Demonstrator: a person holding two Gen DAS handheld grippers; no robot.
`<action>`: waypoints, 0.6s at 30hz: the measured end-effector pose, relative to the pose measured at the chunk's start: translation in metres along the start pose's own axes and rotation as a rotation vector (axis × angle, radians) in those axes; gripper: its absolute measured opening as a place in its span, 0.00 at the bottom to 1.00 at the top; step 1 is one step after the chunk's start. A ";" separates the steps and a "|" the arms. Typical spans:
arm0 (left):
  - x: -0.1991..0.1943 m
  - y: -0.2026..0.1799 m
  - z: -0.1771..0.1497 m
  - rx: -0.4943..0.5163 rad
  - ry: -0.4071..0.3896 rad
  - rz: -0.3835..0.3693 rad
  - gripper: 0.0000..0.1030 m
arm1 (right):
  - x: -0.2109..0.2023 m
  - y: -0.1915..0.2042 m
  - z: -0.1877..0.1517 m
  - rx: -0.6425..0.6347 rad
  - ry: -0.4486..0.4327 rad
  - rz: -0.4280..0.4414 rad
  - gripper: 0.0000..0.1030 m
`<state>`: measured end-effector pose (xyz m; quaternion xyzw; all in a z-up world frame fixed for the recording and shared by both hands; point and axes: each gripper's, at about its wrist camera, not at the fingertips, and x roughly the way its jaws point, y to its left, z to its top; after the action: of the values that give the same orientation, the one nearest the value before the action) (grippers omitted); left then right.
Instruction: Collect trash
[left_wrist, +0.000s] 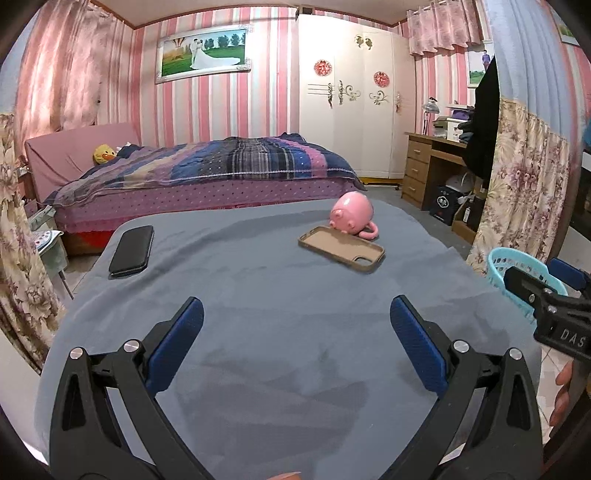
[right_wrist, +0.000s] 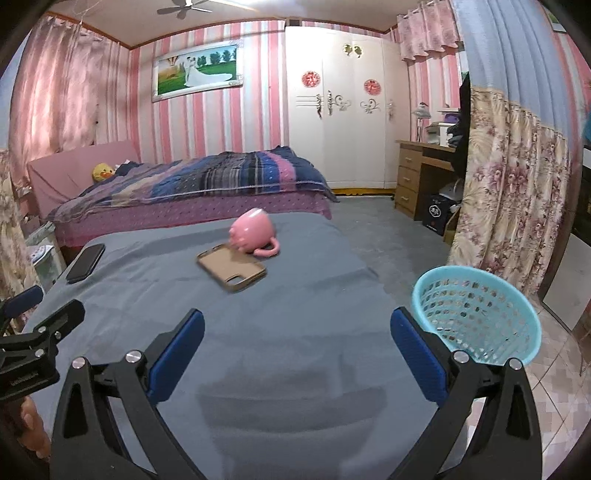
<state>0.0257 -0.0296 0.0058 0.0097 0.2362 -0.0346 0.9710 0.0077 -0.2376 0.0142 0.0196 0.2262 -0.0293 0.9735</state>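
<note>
Lying tipped, glossy pink mug (left_wrist: 352, 216) touches flat tan phone case (left_wrist: 341, 253).

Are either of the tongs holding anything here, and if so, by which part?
Nothing is held. The left tongs and right tongs both stand open over the grey cloth-covered table, with only cloth between their blue pads.

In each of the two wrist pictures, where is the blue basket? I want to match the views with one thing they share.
Left wrist view: the blue basket shows only partly at the far right edge, behind the right gripper.
Right wrist view: the basket is fully visible at lower right, beyond the table's edge, beside the right finger.
Shared landmark: the pink cup lying against the tan phone case.
</note>
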 end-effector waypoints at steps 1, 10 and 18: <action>0.000 0.001 -0.003 0.004 0.000 0.003 0.95 | -0.001 0.005 -0.003 -0.011 0.002 0.000 0.96; 0.001 0.006 -0.010 -0.030 -0.007 -0.014 0.95 | -0.010 0.021 -0.015 -0.080 -0.032 -0.038 0.96; 0.003 0.010 -0.012 -0.042 -0.007 -0.015 0.95 | -0.010 0.015 -0.015 -0.061 -0.039 -0.040 0.96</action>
<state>0.0235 -0.0194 -0.0066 -0.0125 0.2336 -0.0367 0.9716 -0.0073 -0.2218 0.0051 -0.0151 0.2084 -0.0420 0.9770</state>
